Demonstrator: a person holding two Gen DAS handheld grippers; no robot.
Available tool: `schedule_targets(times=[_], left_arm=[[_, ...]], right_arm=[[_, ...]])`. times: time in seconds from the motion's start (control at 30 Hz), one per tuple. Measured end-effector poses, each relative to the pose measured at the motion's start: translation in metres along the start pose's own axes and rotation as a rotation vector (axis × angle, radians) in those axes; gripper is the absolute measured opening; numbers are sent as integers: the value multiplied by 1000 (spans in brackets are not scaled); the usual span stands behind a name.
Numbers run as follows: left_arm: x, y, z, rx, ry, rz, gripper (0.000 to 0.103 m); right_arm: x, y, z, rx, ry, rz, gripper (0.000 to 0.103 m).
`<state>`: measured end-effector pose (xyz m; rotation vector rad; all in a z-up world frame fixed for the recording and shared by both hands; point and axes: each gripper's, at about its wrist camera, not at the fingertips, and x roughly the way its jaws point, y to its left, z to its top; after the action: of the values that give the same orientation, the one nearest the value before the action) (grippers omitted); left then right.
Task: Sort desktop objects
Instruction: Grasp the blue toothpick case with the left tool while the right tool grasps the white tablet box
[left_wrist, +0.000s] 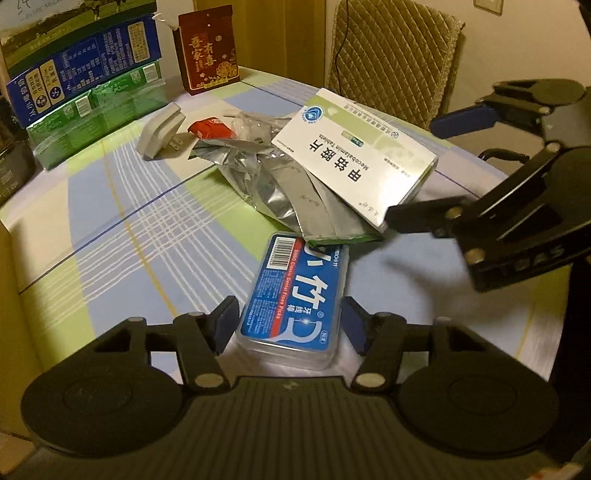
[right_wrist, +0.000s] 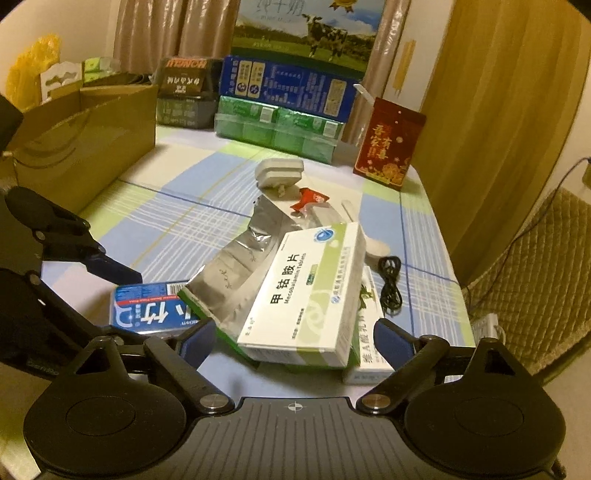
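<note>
A blue dental floss box (left_wrist: 295, 295) lies flat on the checked tablecloth (left_wrist: 122, 229). My left gripper (left_wrist: 290, 325) is open, with a blue pad on each side of the box's near end and a small gap at each. A white medicine box (right_wrist: 306, 295) rests tilted on a silver foil pouch (right_wrist: 236, 266). My right gripper (right_wrist: 295, 341) is open, its fingers wide on either side of the medicine box's near end. In the left wrist view the right gripper (left_wrist: 432, 166) sits at the medicine box's (left_wrist: 354, 155) right corner.
A white plug adapter (right_wrist: 279, 173) and a red sachet (right_wrist: 310, 199) lie behind the pouch. A green-and-white box (right_wrist: 369, 332) and a black cable (right_wrist: 391, 284) are to the right. Stacked cartons (right_wrist: 284, 107), a red box (right_wrist: 388, 144) and a brown bag (right_wrist: 85, 147) line the far side. A quilted chair (left_wrist: 395, 55) stands beyond the table.
</note>
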<state>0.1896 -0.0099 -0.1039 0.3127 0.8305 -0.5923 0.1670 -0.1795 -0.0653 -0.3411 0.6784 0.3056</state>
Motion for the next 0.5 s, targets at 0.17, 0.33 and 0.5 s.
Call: schedule_targets(times=[0.17, 0.33, 0.5], left_arm=[[-9, 3, -4, -63, 24, 81, 55], [-19, 6, -17, -179, 28, 127, 55], [-21, 7, -21, -182, 20, 144, 56]], right_arm=[[15, 8, 2, -33, 9, -26, 89], [28, 17, 1, -61, 25, -69, 88], [35, 19, -1, -65, 28, -107, 77]])
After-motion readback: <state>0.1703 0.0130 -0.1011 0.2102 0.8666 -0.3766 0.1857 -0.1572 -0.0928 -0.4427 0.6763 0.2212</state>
